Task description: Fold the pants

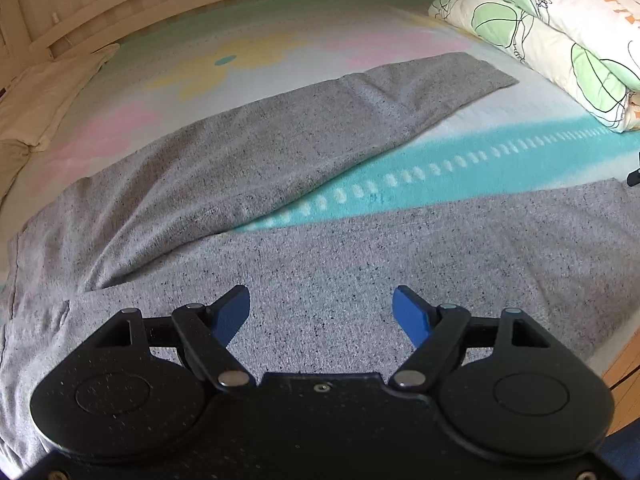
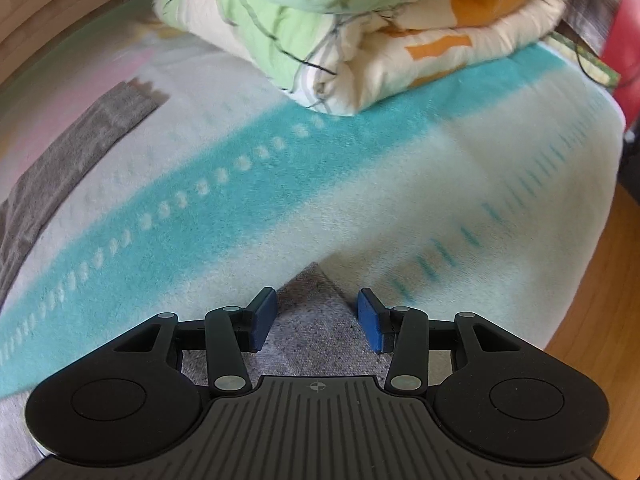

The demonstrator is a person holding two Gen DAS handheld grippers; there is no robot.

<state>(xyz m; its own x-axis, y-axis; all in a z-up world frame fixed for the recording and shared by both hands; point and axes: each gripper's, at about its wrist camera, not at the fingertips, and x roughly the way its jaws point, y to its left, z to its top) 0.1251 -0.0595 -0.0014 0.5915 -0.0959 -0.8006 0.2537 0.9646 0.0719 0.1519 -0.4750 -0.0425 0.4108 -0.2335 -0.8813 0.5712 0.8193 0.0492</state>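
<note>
We've got the grey pants spread flat on the blanket, legs splayed in a V ahead of our left gripper, which hangs wide open over the near leg, gripping nothing. Our right gripper brackets the near leg's hem corner, jaws partly apart, pads not yet pressing. Folded quilt ahead; free blanket between.

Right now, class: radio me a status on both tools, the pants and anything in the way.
Left tool open, above pants. Right tool open, straddling a leg's end corner. Pants spread flat, legs apart, unfolded. Folded quilt beyond, not touching.
</note>
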